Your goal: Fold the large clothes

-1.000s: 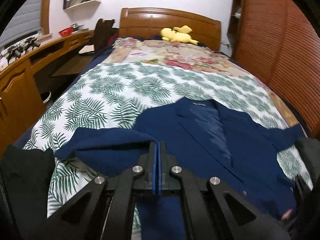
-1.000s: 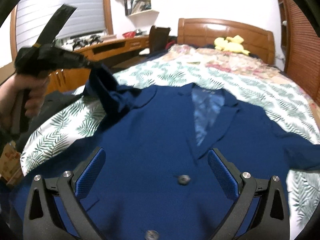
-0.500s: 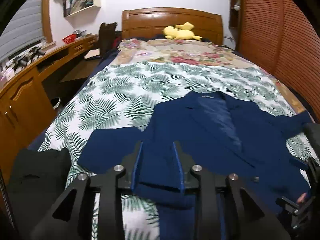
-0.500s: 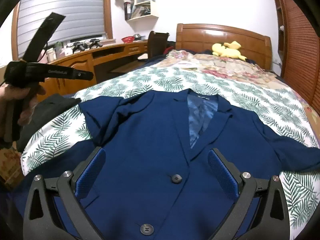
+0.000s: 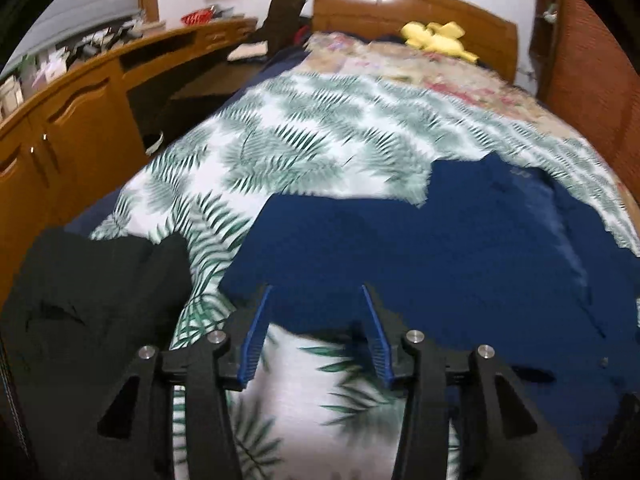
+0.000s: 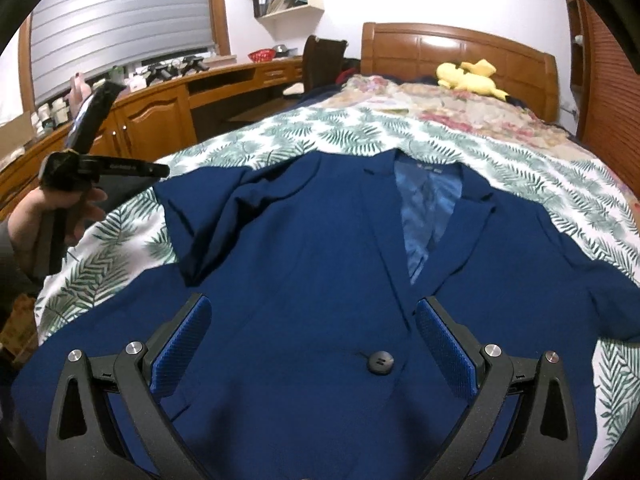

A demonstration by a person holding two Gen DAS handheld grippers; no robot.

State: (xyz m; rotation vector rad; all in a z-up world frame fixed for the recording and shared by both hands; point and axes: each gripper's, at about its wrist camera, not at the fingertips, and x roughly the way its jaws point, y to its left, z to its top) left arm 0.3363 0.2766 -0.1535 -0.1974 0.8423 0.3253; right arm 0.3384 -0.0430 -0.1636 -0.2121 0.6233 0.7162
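Navy blazer lies face-up, spread on leaf-print bedcover, collar toward headboard. Your left gripper — jaws opening, nothing pinched, sleeve edge just ahead of tips. Right gripper gapes wide over button, empty. Cloth looks soft but structured — heavy-ish, lining likely slippery; your best hold is probably shoulder seam or cuff, not lapel. Collar label and print on left tool too small to read.
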